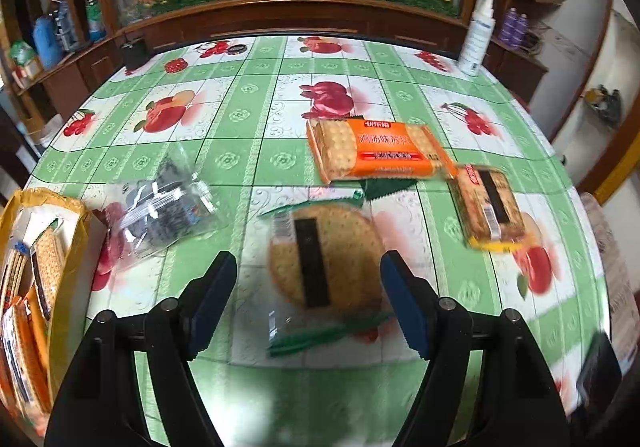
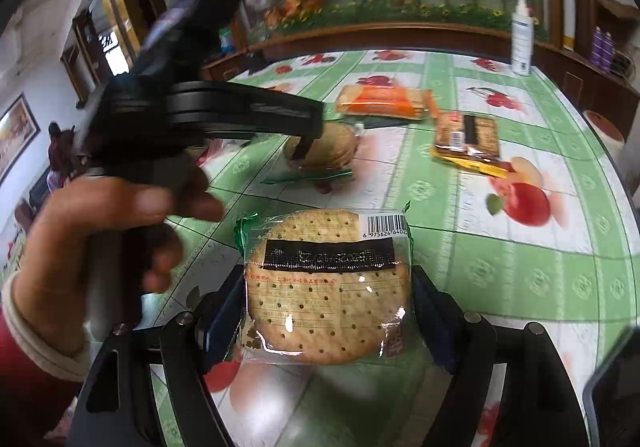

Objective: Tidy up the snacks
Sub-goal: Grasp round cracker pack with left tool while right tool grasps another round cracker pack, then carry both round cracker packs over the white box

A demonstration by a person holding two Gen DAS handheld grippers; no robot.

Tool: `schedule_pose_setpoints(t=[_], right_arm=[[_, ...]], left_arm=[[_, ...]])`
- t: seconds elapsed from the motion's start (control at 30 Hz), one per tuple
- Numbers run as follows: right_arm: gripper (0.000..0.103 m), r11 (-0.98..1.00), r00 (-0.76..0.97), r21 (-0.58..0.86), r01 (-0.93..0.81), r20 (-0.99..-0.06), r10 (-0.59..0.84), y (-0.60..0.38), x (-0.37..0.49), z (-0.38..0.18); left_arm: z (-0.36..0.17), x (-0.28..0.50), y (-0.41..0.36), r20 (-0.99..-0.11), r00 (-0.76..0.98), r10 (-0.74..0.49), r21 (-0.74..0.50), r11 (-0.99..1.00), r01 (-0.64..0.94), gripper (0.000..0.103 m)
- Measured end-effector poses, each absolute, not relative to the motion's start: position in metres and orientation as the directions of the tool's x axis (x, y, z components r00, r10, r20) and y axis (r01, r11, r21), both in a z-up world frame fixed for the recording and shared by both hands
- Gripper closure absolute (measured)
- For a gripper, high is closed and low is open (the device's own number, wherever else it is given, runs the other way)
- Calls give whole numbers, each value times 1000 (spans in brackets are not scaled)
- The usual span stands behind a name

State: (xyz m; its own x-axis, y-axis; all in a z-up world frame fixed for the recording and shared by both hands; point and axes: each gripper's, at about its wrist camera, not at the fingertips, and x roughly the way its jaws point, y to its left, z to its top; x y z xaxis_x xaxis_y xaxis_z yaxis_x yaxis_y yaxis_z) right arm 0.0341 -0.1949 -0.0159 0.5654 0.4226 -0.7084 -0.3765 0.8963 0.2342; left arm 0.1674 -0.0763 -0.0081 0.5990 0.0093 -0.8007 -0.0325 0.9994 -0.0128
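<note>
My left gripper (image 1: pixel 308 299) is open above the table, its fingers on either side of a round cracker pack (image 1: pixel 320 259) with green ends that lies on the tablecloth. An orange cracker pack (image 1: pixel 376 151) and a yellow-edged brown cracker pack (image 1: pixel 490 207) lie further right. A yellow bag (image 1: pixel 68 247) holding several cracker packs sits at the left edge. My right gripper (image 2: pixel 328 303) is shut on another round cracker pack (image 2: pixel 328 287) and holds it above the table. The left gripper (image 2: pixel 304 127) also shows in the right wrist view, over the first round pack (image 2: pixel 332 151).
A clear plastic bag with dark contents (image 1: pixel 160 207) lies left of the round pack. A white spray bottle (image 1: pixel 478 39) stands at the table's far right corner. A small black box (image 1: pixel 134 55) sits at the far left. Wooden cabinets surround the table (image 1: pixel 248 111).
</note>
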Motion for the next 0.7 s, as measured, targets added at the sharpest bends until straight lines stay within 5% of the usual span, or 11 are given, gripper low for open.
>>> schedule_pose_setpoints(t=[0.13,0.23,0.43,0.5,0.57,0.7], right_arm=[[23,894,571,260,-364,-696,435,-206,30,-16],[23,891,573,281,-356,-688,446,-213,27,-16],[23,892,586,306,-334,-674,450,-228,21,-16],[23,897,595,309,-316,-672,441,-233,21,-16],[23,899,598,316,-302,-672,437,-237,20,-16],[23,905,615,326,-275,-663,426,-244,18,-14]], left_arm=[[-24,183,-94,-819,567,92,62,995,-72,28],[-40,192,-102,-833,523,182,150,983,-104,18],[-46,191,-84,-819,561,121,39,987,-155,12],[-47,190,-80,-820,563,103,17,987,-157,12],[-43,187,-81,-814,573,94,20,991,-134,26],[-42,179,-80,-803,582,131,61,989,-138,27]])
